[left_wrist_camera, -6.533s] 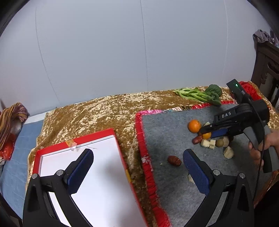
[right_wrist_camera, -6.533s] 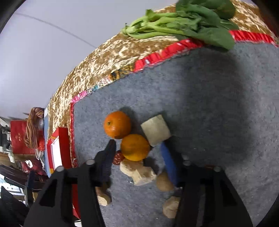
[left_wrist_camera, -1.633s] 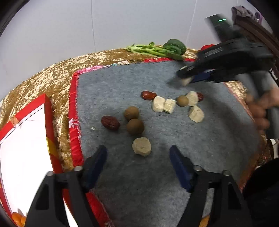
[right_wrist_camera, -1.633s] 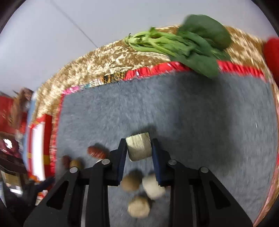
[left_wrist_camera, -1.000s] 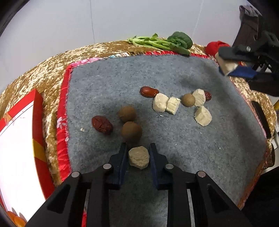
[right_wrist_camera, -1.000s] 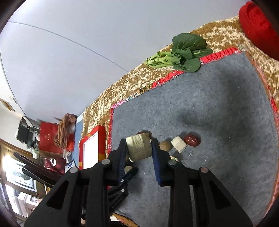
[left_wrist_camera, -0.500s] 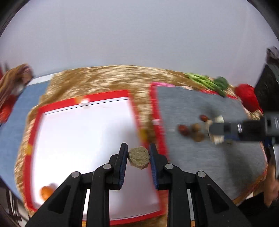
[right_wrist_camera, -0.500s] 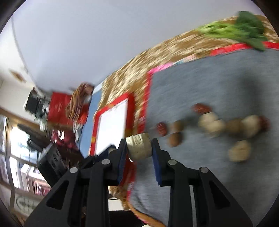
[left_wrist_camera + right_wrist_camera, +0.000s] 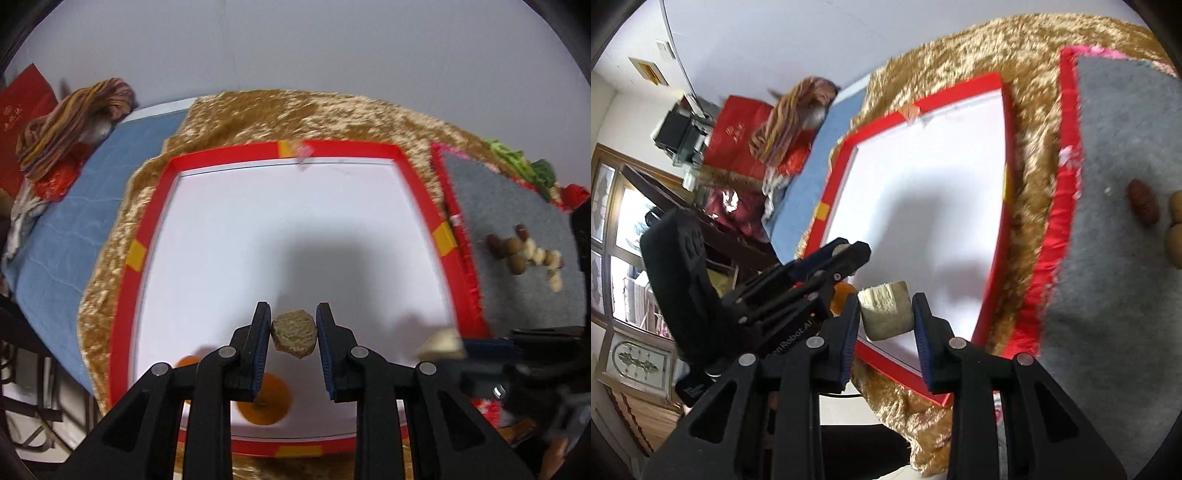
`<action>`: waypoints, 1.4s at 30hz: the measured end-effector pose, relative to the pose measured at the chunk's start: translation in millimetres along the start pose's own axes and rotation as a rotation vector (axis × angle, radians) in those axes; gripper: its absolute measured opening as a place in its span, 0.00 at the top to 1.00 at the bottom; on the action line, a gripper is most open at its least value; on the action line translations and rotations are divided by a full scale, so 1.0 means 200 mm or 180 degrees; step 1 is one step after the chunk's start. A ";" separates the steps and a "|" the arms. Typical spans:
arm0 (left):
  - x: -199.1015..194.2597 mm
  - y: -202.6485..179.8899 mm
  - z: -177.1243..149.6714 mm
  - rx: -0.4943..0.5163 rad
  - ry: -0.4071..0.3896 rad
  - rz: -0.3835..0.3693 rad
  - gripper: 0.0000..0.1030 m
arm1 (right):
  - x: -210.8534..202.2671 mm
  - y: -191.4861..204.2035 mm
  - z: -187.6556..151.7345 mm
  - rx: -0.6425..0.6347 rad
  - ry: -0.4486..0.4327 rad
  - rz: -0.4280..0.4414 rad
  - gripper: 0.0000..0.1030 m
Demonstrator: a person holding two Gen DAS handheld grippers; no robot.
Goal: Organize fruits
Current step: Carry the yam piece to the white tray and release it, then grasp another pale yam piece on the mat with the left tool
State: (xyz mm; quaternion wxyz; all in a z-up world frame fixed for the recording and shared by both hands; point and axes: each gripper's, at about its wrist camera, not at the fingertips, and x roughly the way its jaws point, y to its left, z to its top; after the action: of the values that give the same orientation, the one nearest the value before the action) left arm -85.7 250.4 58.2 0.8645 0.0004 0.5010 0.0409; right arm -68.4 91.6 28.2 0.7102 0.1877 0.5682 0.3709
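My left gripper [image 9: 293, 336] is shut on a tan fruit chunk [image 9: 294, 333] and holds it above the near part of the red-rimmed white tray [image 9: 421, 199]. Two oranges [image 9: 264, 400] lie in the tray's near corner, partly behind the fingers. My right gripper [image 9: 884, 314] is shut on a pale cut fruit piece [image 9: 885, 313] over the tray's [image 9: 997, 258] near edge; it also shows blurred in the left wrist view [image 9: 441, 343]. The left gripper shows in the right wrist view [image 9: 846, 249]. Several fruits [image 9: 524, 253] lie on the grey mat [image 9: 509, 206].
A gold cloth [image 9: 295, 114] covers the table, with a blue sheet [image 9: 74, 206] and a striped bundle [image 9: 70, 122] to the left. Green vegetables [image 9: 524, 166] lie beyond the mat. A red date [image 9: 1143, 201] and brown fruits [image 9: 1176, 229] lie on the mat [image 9: 1115, 184].
Both grippers have carried their fruit pieces from the grey mat leftward over the tray. The left gripper is now lower over the tray's near part, and the right gripper is beside it.
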 end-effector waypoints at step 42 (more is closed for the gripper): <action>-0.04 -1.08 0.08 0.1021 -0.0288 -0.1082 0.59 | -0.82 -0.89 -0.07 0.0756 -0.0376 -0.1499 0.70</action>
State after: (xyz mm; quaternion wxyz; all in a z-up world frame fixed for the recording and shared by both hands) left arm -60.5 34.3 64.4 0.8694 0.0552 0.4547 -0.1855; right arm -38.3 -147.8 10.6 0.7818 0.1538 0.5933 0.1147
